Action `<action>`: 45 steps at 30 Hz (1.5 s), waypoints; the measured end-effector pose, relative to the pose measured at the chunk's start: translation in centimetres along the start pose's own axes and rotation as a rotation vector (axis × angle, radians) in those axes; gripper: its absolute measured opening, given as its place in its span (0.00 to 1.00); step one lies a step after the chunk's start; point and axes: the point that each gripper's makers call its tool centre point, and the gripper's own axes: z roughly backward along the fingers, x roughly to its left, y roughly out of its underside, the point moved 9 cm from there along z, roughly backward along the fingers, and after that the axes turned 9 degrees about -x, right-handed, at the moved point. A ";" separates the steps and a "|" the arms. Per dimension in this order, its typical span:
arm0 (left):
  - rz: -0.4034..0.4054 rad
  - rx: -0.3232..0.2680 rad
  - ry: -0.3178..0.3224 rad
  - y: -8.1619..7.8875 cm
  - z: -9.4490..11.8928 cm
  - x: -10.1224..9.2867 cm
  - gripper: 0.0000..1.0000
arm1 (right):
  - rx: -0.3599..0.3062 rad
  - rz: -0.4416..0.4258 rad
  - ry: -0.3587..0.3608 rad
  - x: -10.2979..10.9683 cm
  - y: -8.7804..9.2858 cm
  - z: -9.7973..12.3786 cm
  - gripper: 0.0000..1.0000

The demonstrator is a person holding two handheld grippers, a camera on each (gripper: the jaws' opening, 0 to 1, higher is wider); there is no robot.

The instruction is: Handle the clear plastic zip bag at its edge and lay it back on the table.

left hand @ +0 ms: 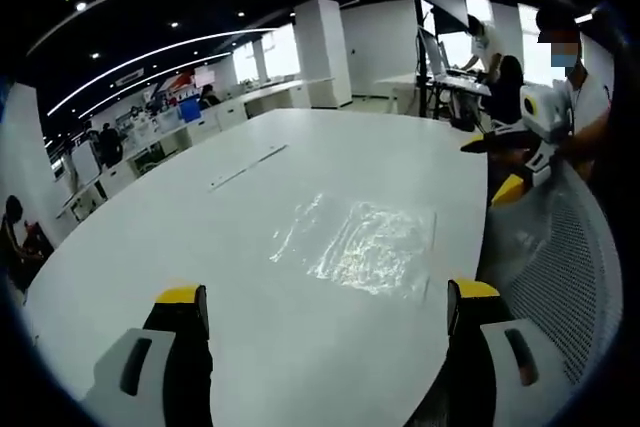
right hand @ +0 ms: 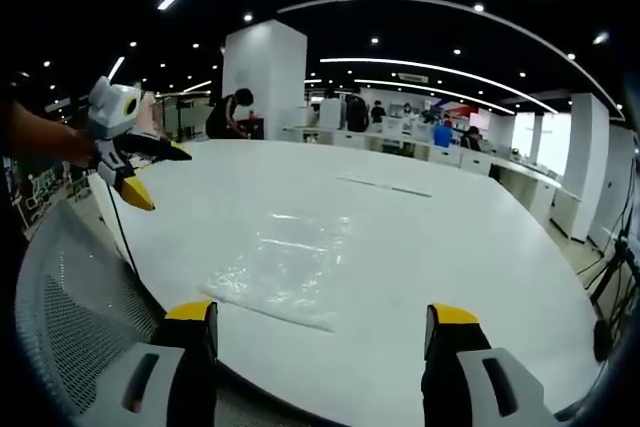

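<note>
The clear plastic zip bag (left hand: 365,242) lies flat and crinkled on the white table (left hand: 230,247), close to the near edge. My left gripper (left hand: 325,295) is open, its yellow-tipped jaws apart just short of the bag, with nothing between them. In the right gripper view the bag (right hand: 285,262) also lies ahead of my right gripper (right hand: 322,315), which is open and empty at the table's (right hand: 450,237) edge. Each gripper appears in the other's view, held up beside the table with jaws spread: the right gripper (left hand: 490,169) and the left gripper (right hand: 160,177).
A grey mesh chair back (left hand: 560,267) (right hand: 70,297) stands against the table's near edge between the grippers. A thin pale strip (left hand: 248,167) (right hand: 385,185) lies farther out on the table. Desks, screens and several people are at the back of the office.
</note>
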 end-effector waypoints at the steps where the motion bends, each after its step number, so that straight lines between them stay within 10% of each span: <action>1: 0.000 0.004 0.005 0.1 -0.1 -0.1 0.99 | 0.000 0.000 0.000 0.0 0.0 0.0 0.85; 45: -0.045 0.086 0.125 1.8 -2.6 -2.9 0.93 | 0.001 -0.006 -0.003 0.0 0.0 0.0 0.84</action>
